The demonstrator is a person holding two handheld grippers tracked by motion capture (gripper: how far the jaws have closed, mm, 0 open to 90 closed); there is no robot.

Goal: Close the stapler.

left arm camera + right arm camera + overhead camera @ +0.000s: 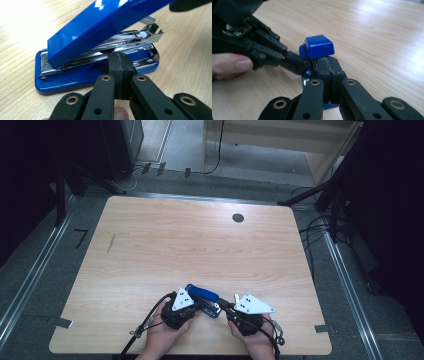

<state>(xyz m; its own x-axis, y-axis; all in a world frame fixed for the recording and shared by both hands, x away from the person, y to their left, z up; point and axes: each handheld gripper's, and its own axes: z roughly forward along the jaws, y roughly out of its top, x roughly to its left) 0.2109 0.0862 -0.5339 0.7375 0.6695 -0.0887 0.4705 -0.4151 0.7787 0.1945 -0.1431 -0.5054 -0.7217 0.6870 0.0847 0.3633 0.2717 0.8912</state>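
Looks like you've got the blue stapler [202,293] open between both tongs, left tongs [122,66] closed against its base, right tongs [327,65] closed at its end. Next you'd probably need to steady that base on the tabletop [190,240].

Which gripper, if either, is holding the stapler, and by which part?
Both jaw pairs look shut against the blue stapler: left gripper at its metal magazine rail, right gripper under the cover's end.

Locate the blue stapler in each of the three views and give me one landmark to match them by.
High view: the blue stapler lies near the table's near edge, between the two tongs.
Left gripper view: it spans the centre, top cover raised, chrome magazine exposed.
Right gripper view: seen end-on at centre, just above the jaws.
Shared landmark: the light wood-grain tabletop under it.
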